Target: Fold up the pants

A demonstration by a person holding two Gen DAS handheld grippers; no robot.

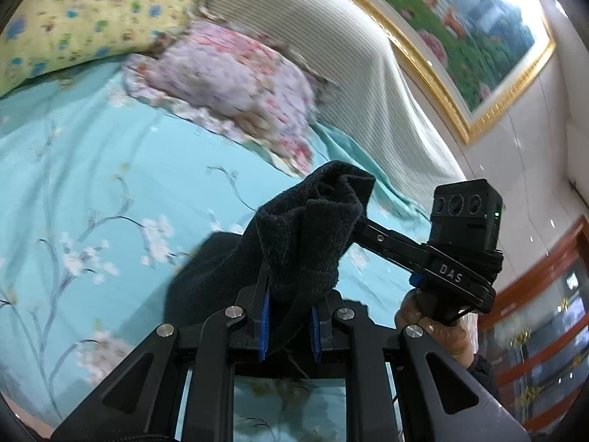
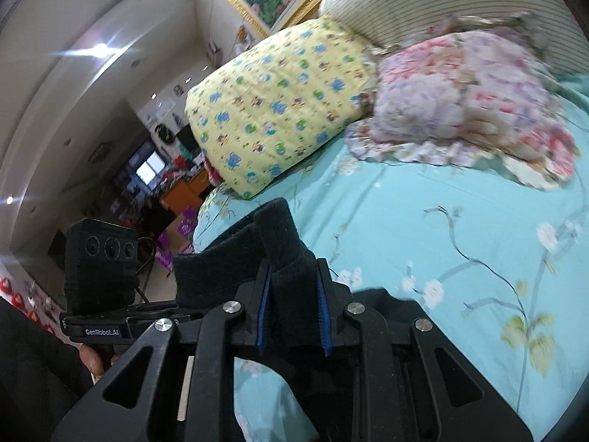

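The pants (image 1: 302,235) are dark, fleecy fabric, lifted above a turquoise floral bed sheet (image 1: 92,169). My left gripper (image 1: 289,322) is shut on a bunched fold of them, with more cloth hanging below. The right gripper's fingers reach into the same bunch from the right in the left wrist view (image 1: 383,237). In the right wrist view my right gripper (image 2: 292,313) is shut on the pants (image 2: 283,258), a thick fold standing up between its blue pads. The left gripper's body (image 2: 103,276) sits close at the left.
A pink floral pillow (image 1: 235,84) and a yellow patterned pillow (image 1: 84,14) lie at the head of the bed, against a striped headboard (image 1: 331,55). A gold-framed painting (image 1: 460,29) hangs on the wall. The bed edge and cluttered room (image 2: 158,176) lie to the left.
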